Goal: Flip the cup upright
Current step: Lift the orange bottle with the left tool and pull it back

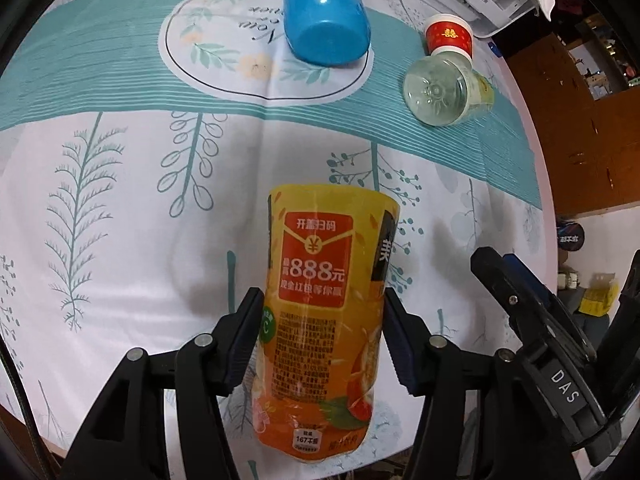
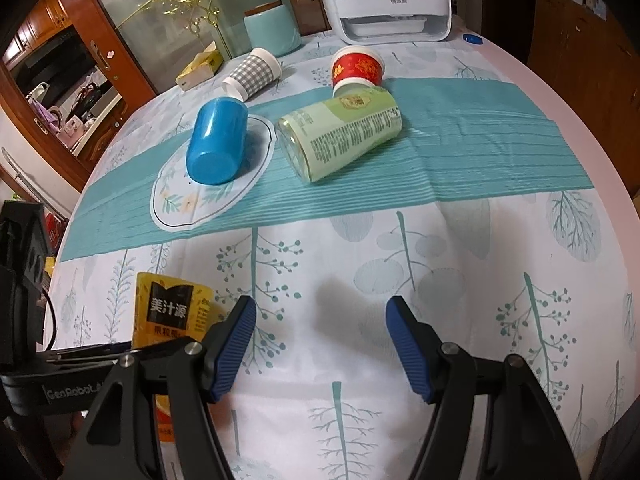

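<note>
Orange cup [image 1: 320, 316] between left jaws

The orange cup [image 1: 324, 320] reads "888元" and "美汁源", one gripper arm [image 1: 566, 388] "DAS", another [image 2: 68, 394] "GenRobot".

Left gripper [image 1: 320, 336]: black angular arms, ribbed blue pads, silver screws showing at lower frame. Right gripper [image 2: 320, 344]: same black arms, blue ribbed pads, silver screws. White "DAS" lettering showing lower right of left view; "GenRobot" lettering, black cable lower left of right view.
</note>
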`<state>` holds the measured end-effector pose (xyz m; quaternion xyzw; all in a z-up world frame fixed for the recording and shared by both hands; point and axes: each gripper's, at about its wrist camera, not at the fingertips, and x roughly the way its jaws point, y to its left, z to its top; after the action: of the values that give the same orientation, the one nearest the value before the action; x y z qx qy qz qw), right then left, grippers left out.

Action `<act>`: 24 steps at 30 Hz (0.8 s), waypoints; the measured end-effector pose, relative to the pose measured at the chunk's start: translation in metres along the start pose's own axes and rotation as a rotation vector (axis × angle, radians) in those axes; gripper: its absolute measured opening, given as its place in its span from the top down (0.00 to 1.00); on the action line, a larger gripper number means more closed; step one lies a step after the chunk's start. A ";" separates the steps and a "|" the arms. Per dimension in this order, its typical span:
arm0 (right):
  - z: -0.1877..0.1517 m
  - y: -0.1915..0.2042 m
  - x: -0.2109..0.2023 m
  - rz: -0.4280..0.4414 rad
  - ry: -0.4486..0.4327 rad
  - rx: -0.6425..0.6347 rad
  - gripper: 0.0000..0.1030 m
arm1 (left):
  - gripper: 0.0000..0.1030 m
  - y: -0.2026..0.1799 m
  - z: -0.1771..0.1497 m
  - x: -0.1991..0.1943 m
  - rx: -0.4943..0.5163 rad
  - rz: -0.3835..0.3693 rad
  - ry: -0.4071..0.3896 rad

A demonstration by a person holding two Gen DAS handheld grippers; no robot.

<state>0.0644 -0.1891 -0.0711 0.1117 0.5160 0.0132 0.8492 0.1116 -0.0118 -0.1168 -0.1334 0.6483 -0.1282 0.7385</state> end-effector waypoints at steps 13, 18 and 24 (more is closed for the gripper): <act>-0.007 0.000 0.001 0.011 0.005 -0.007 0.34 | 0.26 0.003 -0.003 -0.014 0.070 0.024 -0.066; -0.009 0.002 0.000 0.023 0.006 -0.007 0.34 | 0.26 0.009 -0.007 -0.021 0.086 0.044 -0.075; -0.014 0.006 -0.004 0.037 0.009 -0.019 0.34 | 0.26 0.011 -0.016 -0.031 0.123 0.061 -0.086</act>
<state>0.0508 -0.1812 -0.0724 0.1129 0.5173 0.0343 0.8476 0.0924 0.0095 -0.0940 -0.0734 0.6106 -0.1392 0.7761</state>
